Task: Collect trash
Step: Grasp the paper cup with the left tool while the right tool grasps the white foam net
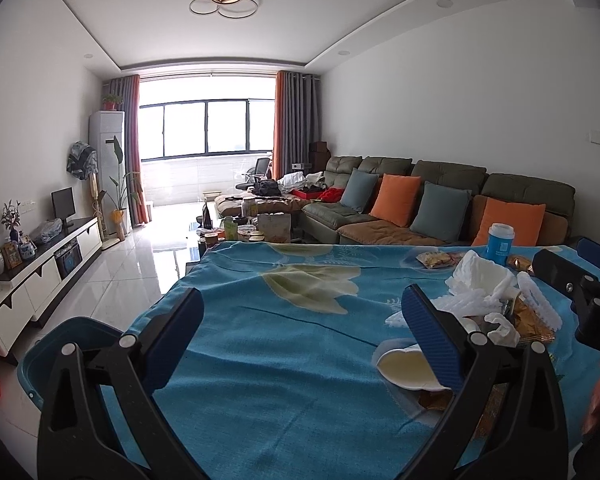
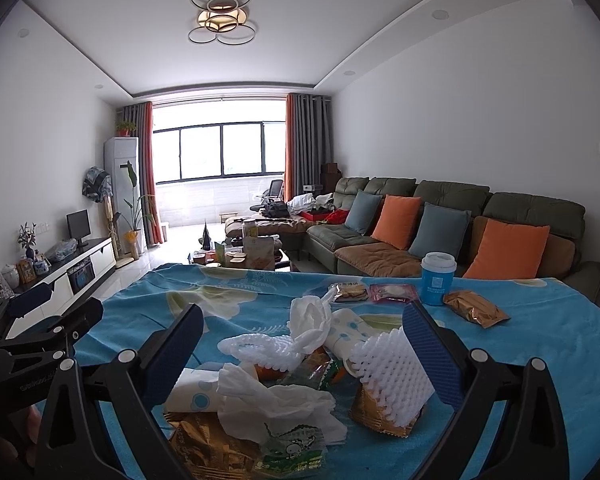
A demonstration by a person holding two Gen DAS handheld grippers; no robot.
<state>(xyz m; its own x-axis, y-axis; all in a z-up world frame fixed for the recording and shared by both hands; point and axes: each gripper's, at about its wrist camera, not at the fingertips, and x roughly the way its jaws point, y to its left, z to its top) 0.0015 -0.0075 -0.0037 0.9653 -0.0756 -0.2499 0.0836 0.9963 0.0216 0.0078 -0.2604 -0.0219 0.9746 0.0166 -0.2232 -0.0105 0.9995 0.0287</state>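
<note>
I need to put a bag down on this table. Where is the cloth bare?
Bare: the broad left stretch of the blue tablecloth, between the left gripper and the far edge. Crowded: the right side, where the trash pile lies before the right gripper, with the blue cup beyond.

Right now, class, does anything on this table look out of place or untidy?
Yes. A heap of trash litters the blue tablecloth: crumpled tissues, white foam fruit netting, gold snack wrappers and a paper cup tipped on its side.
</note>
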